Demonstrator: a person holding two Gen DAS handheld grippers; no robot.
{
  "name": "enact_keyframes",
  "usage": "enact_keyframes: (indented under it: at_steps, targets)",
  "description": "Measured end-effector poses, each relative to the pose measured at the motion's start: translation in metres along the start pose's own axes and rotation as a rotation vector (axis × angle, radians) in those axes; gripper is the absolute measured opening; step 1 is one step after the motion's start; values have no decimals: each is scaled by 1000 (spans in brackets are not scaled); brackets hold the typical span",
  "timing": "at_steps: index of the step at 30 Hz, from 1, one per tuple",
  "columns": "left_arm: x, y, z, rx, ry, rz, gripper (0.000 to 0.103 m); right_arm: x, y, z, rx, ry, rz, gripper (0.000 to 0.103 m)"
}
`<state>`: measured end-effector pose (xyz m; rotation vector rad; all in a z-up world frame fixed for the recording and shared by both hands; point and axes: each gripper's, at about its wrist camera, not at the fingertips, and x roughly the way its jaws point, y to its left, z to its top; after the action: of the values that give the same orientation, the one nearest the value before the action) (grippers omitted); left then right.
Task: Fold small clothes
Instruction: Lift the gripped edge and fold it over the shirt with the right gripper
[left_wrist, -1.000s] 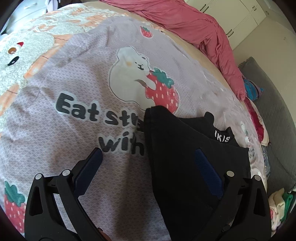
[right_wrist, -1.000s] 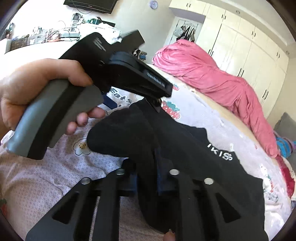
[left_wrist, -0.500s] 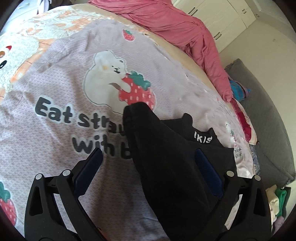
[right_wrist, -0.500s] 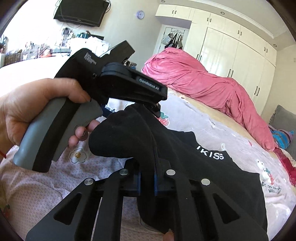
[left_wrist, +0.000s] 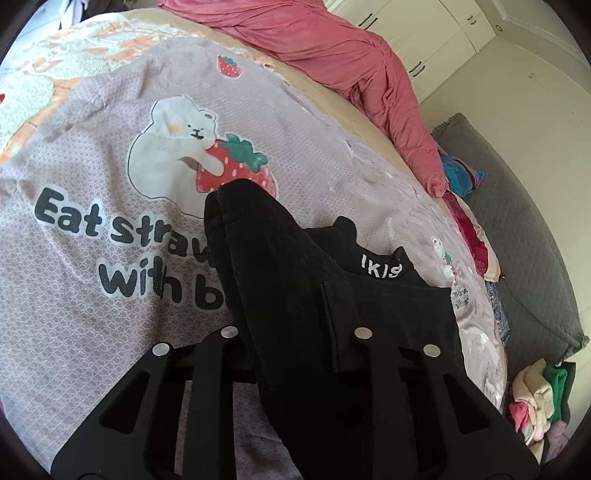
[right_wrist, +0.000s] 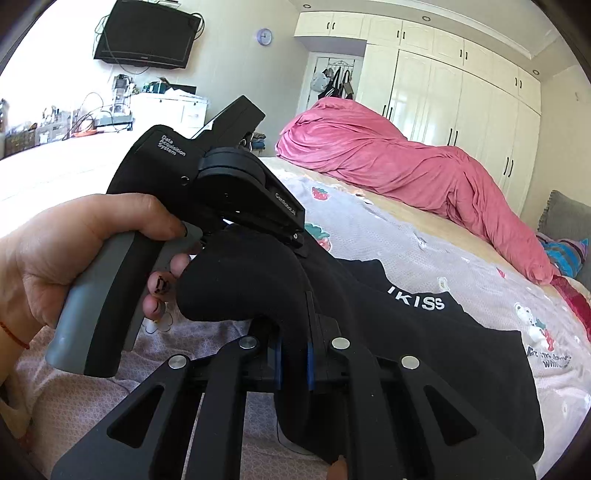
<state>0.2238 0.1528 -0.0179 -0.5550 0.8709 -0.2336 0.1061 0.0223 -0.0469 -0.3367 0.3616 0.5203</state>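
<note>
A small black garment (left_wrist: 295, 288) with white "IKISS" lettering lies on the lilac strawberry-print bedspread (left_wrist: 92, 155); it also shows in the right wrist view (right_wrist: 424, 332). My left gripper (left_wrist: 295, 332) is shut on a raised fold of the black garment. My right gripper (right_wrist: 293, 360) is shut on the same garment's bunched edge, which rises in a hump in front of it. The left gripper's body (right_wrist: 207, 192), held by a hand, sits just above and behind that hump.
A pink duvet (right_wrist: 388, 166) lies heaped across the far side of the bed. A grey sofa (left_wrist: 524, 229) stands at the right with a pile of folded clothes (left_wrist: 539, 402) beside it. White wardrobes (right_wrist: 461, 85) line the back wall.
My left gripper, open around the garment earlier, has closed on its fold. The right gripper stays shut on the garment, and both have risen slightly with the cloth.
</note>
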Motion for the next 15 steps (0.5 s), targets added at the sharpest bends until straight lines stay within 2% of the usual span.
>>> enact_keyframes:
  at_steps: [9, 15]
  targets:
    - [-9, -19, -4, 34, -36, 4, 13, -11, -11, -2, 56, -20, -11, 8]
    - [-13, -34, -8, 11, -69, 5, 12, -21, -22, -2, 91, -16, -18, 8]
